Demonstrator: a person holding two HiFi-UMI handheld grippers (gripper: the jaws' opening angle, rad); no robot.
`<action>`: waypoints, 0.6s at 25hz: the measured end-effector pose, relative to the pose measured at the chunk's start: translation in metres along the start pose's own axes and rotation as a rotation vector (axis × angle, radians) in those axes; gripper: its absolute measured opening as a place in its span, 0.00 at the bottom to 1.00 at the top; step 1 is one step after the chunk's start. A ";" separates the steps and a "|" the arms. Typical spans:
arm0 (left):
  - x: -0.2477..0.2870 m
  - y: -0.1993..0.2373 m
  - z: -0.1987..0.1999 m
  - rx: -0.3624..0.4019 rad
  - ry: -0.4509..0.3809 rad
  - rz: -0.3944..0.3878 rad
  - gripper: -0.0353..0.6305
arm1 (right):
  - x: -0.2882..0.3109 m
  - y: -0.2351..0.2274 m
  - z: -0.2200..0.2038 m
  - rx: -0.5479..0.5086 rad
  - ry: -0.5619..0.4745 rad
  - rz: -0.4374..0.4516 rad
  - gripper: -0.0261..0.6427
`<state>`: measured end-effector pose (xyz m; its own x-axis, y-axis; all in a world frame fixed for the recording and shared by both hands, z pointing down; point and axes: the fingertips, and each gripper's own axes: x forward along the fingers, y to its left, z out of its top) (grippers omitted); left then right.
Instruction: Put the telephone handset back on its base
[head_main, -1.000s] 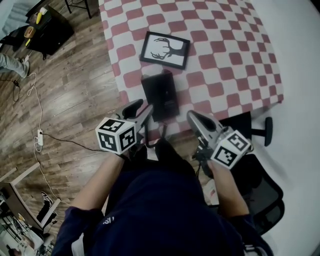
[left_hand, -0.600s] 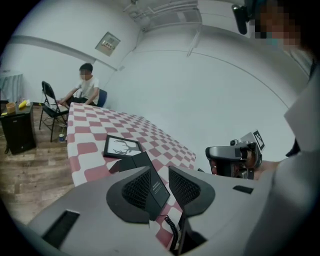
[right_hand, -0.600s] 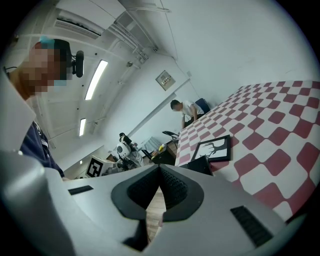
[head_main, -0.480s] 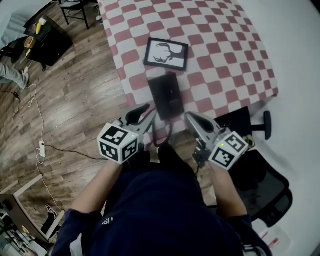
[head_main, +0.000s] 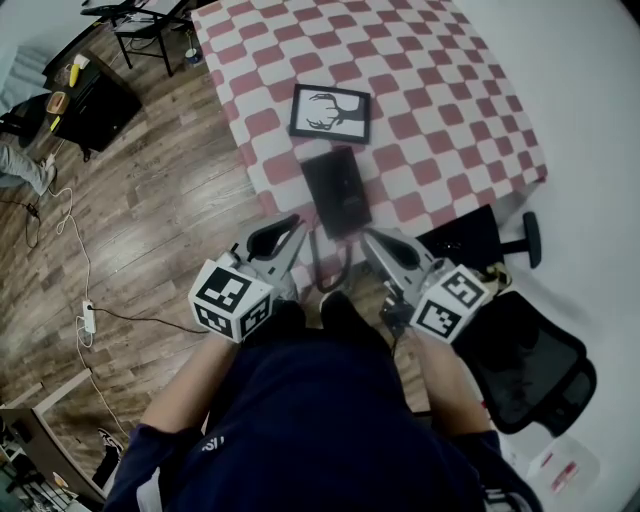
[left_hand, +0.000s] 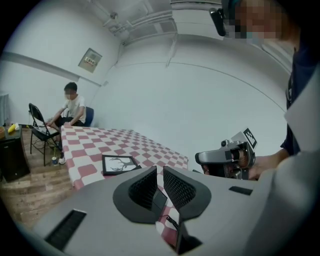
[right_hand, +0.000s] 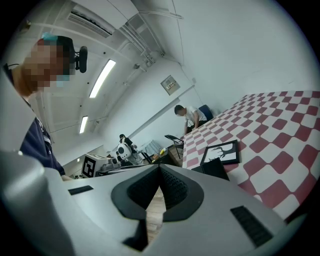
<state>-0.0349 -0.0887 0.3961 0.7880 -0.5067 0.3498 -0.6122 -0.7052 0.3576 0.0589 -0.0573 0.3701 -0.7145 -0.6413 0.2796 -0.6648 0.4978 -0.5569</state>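
The black telephone (head_main: 337, 188) lies near the front edge of the red-and-white checked table (head_main: 450, 110), and its coiled cord (head_main: 330, 262) hangs over that edge. I cannot tell the handset from the base. Both grippers hang in the air short of the table, in front of the person's body. My left gripper (head_main: 290, 232) (left_hand: 159, 179) points at the telephone (left_hand: 159, 199); its jaws are closing, a narrow gap remains and nothing is between them. My right gripper (head_main: 372, 243) (right_hand: 160, 169) is shut and empty, with the telephone (right_hand: 215, 168) off to its right.
A framed antler picture (head_main: 330, 112) lies behind the telephone. A black office chair (head_main: 530, 360) stands at the right of the person. A cabinet (head_main: 85, 85) and cables (head_main: 85, 300) are on the wooden floor at left. A person (left_hand: 70, 107) sits at the table's far end.
The left gripper's jaws have closed from wide apart to a narrow gap. Both grippers have drawn back a little from the table edge.
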 end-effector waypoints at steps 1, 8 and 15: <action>-0.003 -0.001 0.003 0.010 -0.007 -0.005 0.15 | 0.000 0.003 0.000 -0.003 -0.003 -0.001 0.06; -0.015 -0.008 0.011 0.060 -0.017 -0.070 0.13 | 0.002 0.018 -0.001 -0.022 -0.023 -0.008 0.06; -0.021 -0.013 0.015 0.118 -0.012 -0.112 0.12 | 0.004 0.028 0.001 -0.047 -0.032 -0.014 0.06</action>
<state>-0.0423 -0.0768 0.3712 0.8519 -0.4275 0.3026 -0.5094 -0.8105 0.2890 0.0377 -0.0462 0.3549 -0.6982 -0.6663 0.2619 -0.6847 0.5148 -0.5158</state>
